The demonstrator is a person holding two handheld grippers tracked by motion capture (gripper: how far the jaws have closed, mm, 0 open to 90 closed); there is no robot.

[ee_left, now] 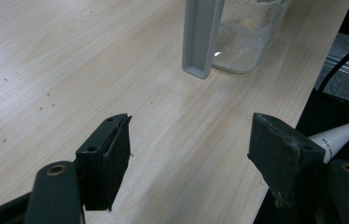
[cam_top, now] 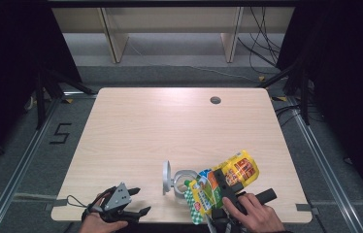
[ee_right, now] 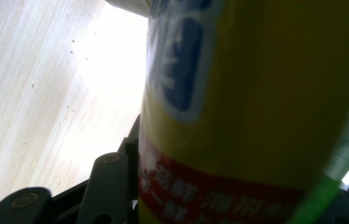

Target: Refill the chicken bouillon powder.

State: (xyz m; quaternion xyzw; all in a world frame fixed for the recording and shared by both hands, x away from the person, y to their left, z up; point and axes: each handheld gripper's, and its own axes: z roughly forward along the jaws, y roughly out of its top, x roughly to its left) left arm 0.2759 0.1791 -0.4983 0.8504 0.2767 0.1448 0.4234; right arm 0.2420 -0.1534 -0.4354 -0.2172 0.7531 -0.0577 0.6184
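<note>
Jaws first: my right gripper (cam_top: 229,188) is clamped on two snack bags at once, a yellow bag (cam_top: 240,168) and a green bag (cam_top: 205,192), near the counter's (cam_top: 136,131) front edge. In the right gripper view the yellow bag (ee_right: 266,116) presses flat against my jaw, so I judge the grip firm. My left gripper (cam_top: 133,203) rests low at the front left corner, jaws standing open with nothing between them; in the left gripper view they (ee_left: 189,154) frame bare wood and the counter's edge.

Just beyond, between my two hands, stands a clear glass jar (cam_top: 184,180) with its grey lid (cam_top: 167,177) flipped up on its hinge to the left. The green bag's upper end hangs at the jar's right rim; I cannot tell whether it touches. From the left gripper view the jar (ee_left: 245,42) looks nearly empty, with the lid's edge (ee_left: 202,37) in front of it.

The step in hand, as I judge it, is tipping snack contents into the jar. To do it well I should bring the bag's open mouth squarely over the jar's opening, tilt slowly, and steady the jar with my left jaws so it does not slide or tip. Holding two bags together risks one slipping, so I should keep pressure even.

Farther off, the counter is bare up to a small round hole (cam_top: 215,100) near its far edge.
</note>
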